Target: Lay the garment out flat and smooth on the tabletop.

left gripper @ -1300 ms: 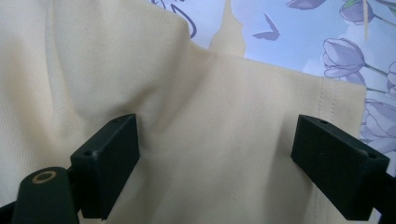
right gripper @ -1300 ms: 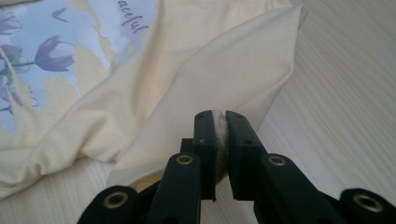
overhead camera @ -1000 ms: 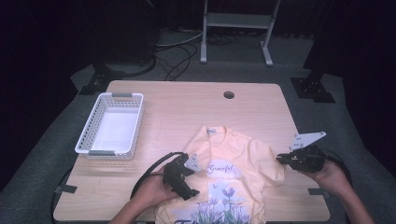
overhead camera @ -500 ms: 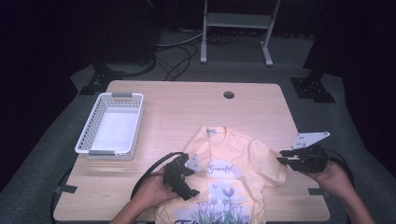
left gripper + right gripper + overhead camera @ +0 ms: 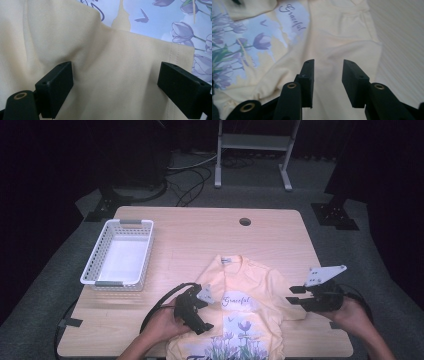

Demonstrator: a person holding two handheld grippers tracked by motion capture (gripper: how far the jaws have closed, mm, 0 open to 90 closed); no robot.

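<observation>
A pale yellow T-shirt (image 5: 250, 280) with a "Graceful" print and purple tulips lies face up at the front middle of the table. My left gripper (image 5: 200, 317) rests on its left side over a folded sleeve. In the left gripper view its jaws (image 5: 116, 72) stand wide open above the yellow cloth (image 5: 120, 50). My right gripper (image 5: 296, 295) hovers just off the shirt's right sleeve edge. Its jaws (image 5: 328, 65) have just been opening and stand partly apart, with nothing between them and the shirt (image 5: 332, 37) lying flat below.
A white plastic basket (image 5: 120, 252) stands at the table's left side. The wooden table (image 5: 200, 235) has a round cable hole (image 5: 245, 221) near its far edge. A metal stand (image 5: 252, 150) and cables sit on the floor behind.
The right gripper's jaws have opened, and it has drawn back to the right and slightly up from the sleeve. The left gripper and the shirt's body have not moved.
</observation>
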